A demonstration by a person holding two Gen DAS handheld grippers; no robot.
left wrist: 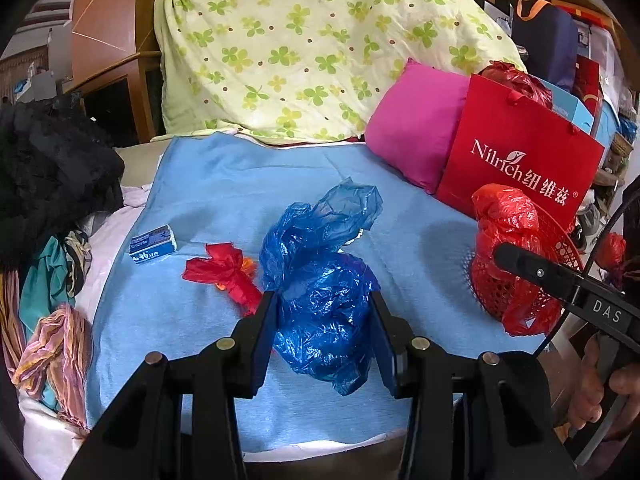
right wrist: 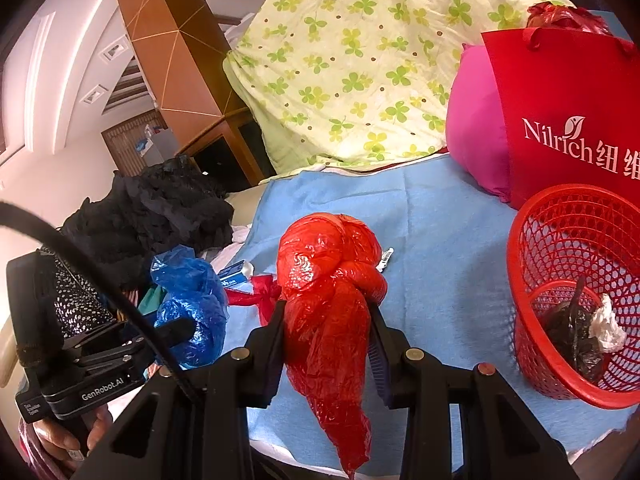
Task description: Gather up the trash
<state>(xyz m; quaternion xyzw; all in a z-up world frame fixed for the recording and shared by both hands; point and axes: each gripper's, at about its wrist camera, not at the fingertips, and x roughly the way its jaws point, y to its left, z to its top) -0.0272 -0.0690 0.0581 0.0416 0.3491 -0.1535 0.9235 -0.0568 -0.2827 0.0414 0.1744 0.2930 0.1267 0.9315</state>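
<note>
My left gripper (left wrist: pixel 325 312) is shut on a crumpled blue plastic bag (left wrist: pixel 320 280) and holds it above the light blue blanket (left wrist: pixel 208 184); the bag also shows in the right wrist view (right wrist: pixel 192 304). My right gripper (right wrist: pixel 327 320) is shut on a knotted red plastic bag (right wrist: pixel 328 288), seen in the left wrist view (left wrist: pixel 508 232) by the red mesh basket (left wrist: pixel 560 248). The basket (right wrist: pixel 560 216) stands at the right and holds a black bag and white paper (right wrist: pixel 580 332). A red wrapper (left wrist: pixel 224 272) and a small blue box (left wrist: pixel 154 244) lie on the blanket.
A red Nilrich paper bag (left wrist: pixel 520 160) and a pink pillow (left wrist: pixel 416 136) stand behind the basket. A green-flowered quilt (left wrist: pixel 312 48) is piled at the back. Black fabric (left wrist: pixel 52 168) and striped clothes (left wrist: pixel 56 344) lie at the left edge.
</note>
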